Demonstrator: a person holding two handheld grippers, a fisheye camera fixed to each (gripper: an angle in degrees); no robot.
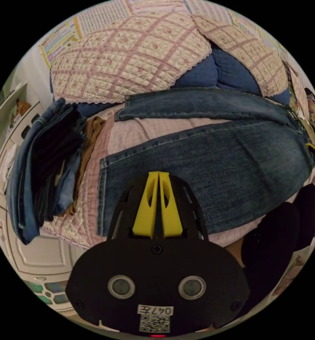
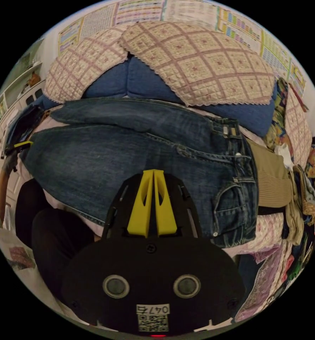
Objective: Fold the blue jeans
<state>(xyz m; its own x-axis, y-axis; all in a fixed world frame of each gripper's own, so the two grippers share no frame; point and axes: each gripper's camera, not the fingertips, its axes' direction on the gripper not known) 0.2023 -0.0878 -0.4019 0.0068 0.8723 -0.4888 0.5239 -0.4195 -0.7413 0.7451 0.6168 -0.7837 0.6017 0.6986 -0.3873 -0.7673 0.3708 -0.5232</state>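
Blue jeans (image 1: 214,166) lie spread flat along the seat of a sofa (image 1: 214,71), on a pink quilted cover (image 1: 150,129) that drapes the seat. Their two legs are parted into a narrow V: one leg runs along the front edge of the seat, the other along the back, just below the blue back cushions. In the left gripper view the leg hems point toward the end of the sofa where a stack of folded clothes (image 1: 40,166) sits. In the right gripper view the waistband and front pocket of the jeans (image 2: 185,166) lie toward the opposite end, touching a tan ribbed garment (image 2: 270,177), with a heap of mixed colourful clothes (image 2: 306,198) beyond it.

Checked quilted throws (image 2: 200,60) hang over the tops of the back cushions.

The left gripper (image 1: 158,174) hovers over the hem end of the front leg, its yellow fingers (image 1: 146,205) clenched together on nothing. The right gripper (image 2: 153,172) hovers over the thigh of the jeans near the front edge, its yellow fingers (image 2: 141,203) likewise pressed together and empty. The person's dark-clothed legs (image 2: 47,226) stand against the front edge of the sofa.
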